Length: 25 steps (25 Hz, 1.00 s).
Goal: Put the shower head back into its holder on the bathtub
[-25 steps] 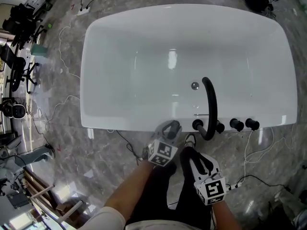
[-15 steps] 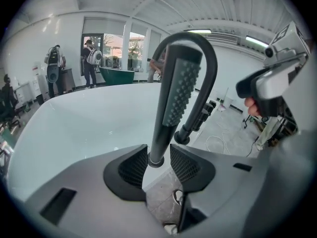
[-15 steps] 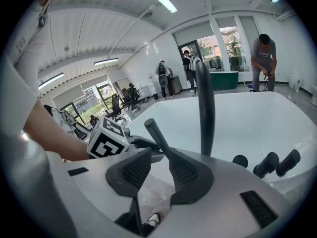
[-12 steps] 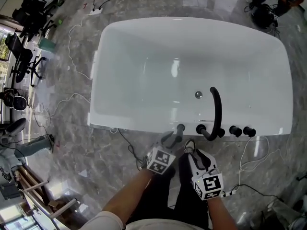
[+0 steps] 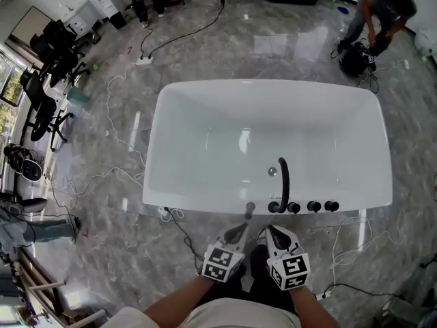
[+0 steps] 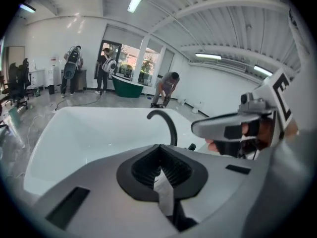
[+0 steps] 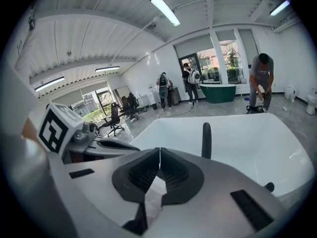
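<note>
No readable words, brands, numbers or signs anywhere. Only black-and-white square code patterns, on the left cube and the right cube; no letters or digits in them.
</note>
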Motion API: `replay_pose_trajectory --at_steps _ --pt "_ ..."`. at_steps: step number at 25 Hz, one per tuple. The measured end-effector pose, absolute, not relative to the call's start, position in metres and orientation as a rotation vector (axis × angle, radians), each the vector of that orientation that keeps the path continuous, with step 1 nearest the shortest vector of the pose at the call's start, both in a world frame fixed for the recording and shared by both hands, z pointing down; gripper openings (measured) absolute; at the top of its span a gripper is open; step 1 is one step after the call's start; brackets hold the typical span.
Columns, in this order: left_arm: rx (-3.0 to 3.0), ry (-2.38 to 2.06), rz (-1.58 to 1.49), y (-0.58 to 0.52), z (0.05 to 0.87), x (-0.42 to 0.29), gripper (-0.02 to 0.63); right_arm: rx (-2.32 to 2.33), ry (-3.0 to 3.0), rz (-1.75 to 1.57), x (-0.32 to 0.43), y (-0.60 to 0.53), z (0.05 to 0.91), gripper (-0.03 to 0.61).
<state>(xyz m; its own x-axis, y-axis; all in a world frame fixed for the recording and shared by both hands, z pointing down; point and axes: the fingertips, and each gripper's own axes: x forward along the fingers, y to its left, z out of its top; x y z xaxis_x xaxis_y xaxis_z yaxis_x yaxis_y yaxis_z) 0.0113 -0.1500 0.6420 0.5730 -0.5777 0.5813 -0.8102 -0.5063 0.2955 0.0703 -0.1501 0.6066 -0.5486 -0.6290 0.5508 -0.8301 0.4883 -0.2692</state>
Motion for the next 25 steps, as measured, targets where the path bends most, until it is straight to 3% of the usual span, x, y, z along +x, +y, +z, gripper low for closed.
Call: replay_pose_trajectory --at_steps 10,25 --pt "2.413 -1.215 0.258 -0.192 0.483 0.057 0.005 1.242 -2.555 0.436 0.081 -0.190 0.486 0.014" --pt "2.449 -1.340 0.215 -0.208 0.449 0.082 0.005 1.255 -2.625 0.277 0.104 -0.210 0.444 0.012"
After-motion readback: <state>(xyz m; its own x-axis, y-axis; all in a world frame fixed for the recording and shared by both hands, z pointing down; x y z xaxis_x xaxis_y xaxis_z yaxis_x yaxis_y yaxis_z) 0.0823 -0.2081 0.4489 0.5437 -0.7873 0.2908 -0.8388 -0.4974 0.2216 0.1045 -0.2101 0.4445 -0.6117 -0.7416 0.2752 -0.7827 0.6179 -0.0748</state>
